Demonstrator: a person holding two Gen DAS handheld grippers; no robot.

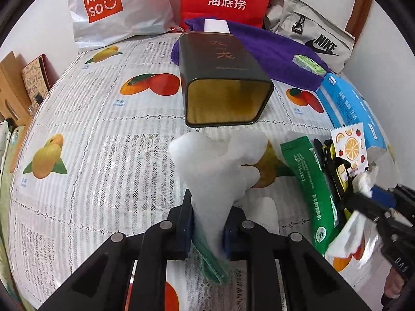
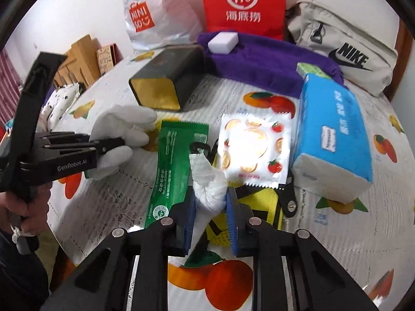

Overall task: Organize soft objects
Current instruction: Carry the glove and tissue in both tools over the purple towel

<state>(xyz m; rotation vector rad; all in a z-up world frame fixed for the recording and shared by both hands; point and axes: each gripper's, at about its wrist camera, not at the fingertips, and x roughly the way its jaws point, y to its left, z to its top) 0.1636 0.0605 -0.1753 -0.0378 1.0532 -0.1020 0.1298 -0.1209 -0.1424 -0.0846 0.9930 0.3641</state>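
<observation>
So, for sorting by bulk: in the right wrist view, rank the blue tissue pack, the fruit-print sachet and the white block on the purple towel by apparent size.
1. Blue tissue pack
2. Fruit-print sachet
3. White block, though it lies farthest from the camera, so it looks smaller than it is.

Two bags (image 2: 241, 2) – two sponges (image 2: 223, 42), one glove (image 1: 218, 165), one tin (image 1: 223, 77)

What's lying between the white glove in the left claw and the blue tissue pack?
In the right wrist view, between the white glove and the blue tissue pack lie a green sachet and a fruit-print packet.
</observation>
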